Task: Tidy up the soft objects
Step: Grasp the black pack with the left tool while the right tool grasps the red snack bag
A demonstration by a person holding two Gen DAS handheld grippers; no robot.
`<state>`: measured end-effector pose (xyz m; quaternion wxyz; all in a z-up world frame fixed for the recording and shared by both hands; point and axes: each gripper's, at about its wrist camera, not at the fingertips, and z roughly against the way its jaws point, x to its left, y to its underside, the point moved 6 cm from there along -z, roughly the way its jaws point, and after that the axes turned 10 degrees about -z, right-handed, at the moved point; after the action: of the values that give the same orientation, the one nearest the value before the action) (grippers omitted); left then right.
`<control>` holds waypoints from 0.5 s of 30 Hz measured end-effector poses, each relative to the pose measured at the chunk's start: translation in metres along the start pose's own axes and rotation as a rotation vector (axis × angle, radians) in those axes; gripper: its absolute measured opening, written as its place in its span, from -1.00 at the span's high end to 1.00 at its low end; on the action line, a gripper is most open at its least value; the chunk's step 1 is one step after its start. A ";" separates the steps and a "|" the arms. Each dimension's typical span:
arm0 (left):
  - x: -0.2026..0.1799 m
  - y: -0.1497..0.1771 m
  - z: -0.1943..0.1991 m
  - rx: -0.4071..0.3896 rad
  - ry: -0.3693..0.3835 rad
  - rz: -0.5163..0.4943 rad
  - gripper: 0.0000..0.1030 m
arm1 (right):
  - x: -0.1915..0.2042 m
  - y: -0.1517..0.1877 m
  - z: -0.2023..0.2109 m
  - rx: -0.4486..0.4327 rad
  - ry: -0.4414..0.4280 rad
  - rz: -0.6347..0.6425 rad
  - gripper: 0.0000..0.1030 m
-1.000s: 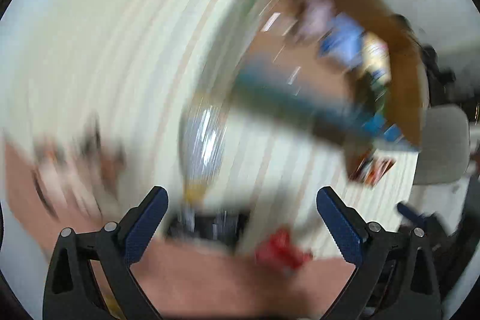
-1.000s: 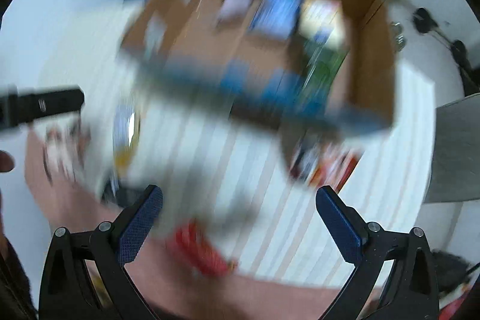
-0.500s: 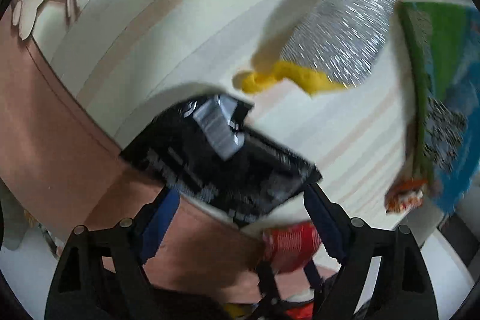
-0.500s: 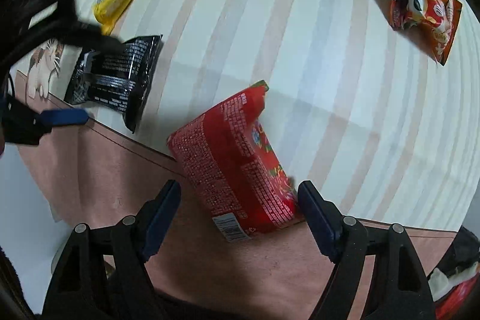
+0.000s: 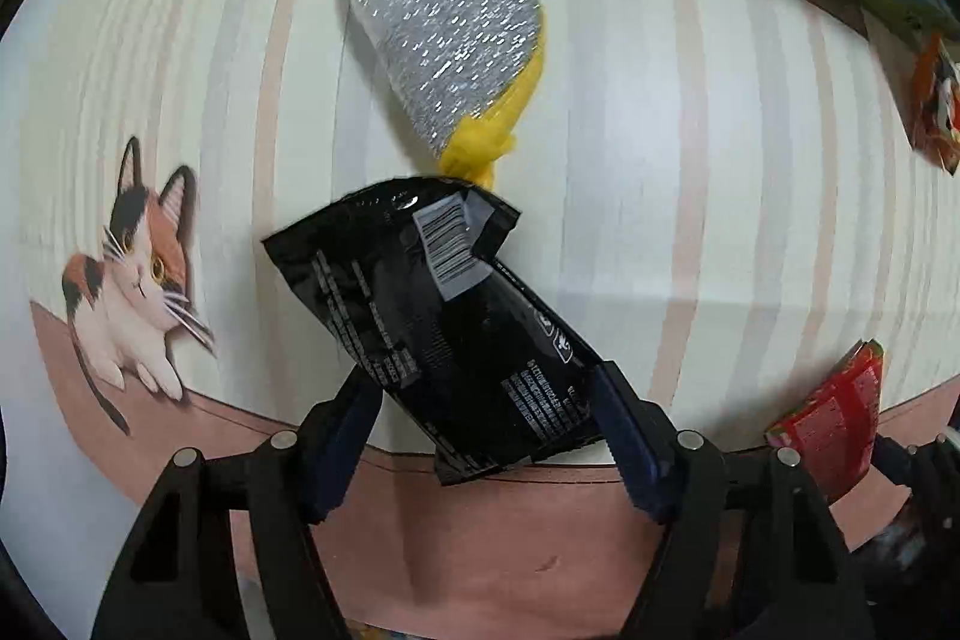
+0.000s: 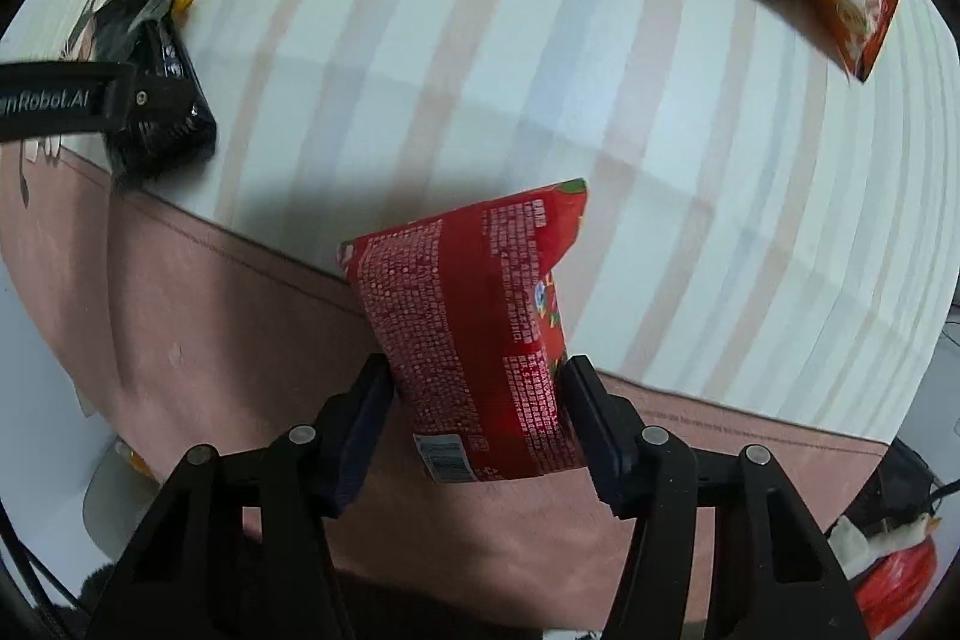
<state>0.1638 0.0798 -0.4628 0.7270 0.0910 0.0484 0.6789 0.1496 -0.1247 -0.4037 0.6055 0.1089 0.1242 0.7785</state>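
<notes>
Two packets are now gripped: half a second ago both tongs only straddled them. The left gripper (image 5: 486, 418) pinches the black packet (image 5: 444, 310), the right gripper (image 6: 477, 400) the red packet (image 6: 480, 334), both at the mat's (image 6: 540, 40) near edge, ready to lift.

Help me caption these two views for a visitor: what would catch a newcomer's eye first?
Each gripper pinches a snack bag over the striped tablecloth: the left gripper holds a black packet, the right gripper a red packet. Just beyond the black packet lies a glittery silver sponge with yellow backing, and a printed cat sits at the cloth's left edge.
</notes>
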 end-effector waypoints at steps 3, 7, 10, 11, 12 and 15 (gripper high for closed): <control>0.008 0.000 -0.004 0.018 0.117 0.104 -0.38 | -0.002 0.002 0.003 0.002 -0.040 -0.010 -0.42; 0.011 0.002 -0.014 0.025 0.319 0.331 -0.38 | -0.004 0.000 0.003 0.006 -0.077 -0.035 -0.52; 0.012 0.003 -0.015 0.005 0.354 0.437 -0.41 | -0.001 -0.008 0.004 0.001 -0.045 -0.028 -0.52; 0.008 0.002 -0.015 0.004 0.342 0.442 -0.40 | 0.004 -0.011 0.004 -0.003 -0.026 -0.024 -0.51; 0.007 0.002 -0.014 -0.002 0.322 0.438 -0.36 | 0.003 -0.010 0.003 -0.008 -0.010 -0.023 -0.46; -0.003 -0.013 -0.003 -0.024 0.214 0.329 -0.06 | 0.010 -0.011 -0.003 -0.028 0.052 -0.016 -0.17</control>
<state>0.1754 0.0759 -0.4683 0.5980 0.0162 0.1020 0.7948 0.1563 -0.1128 -0.4100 0.6098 0.0792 0.1298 0.7779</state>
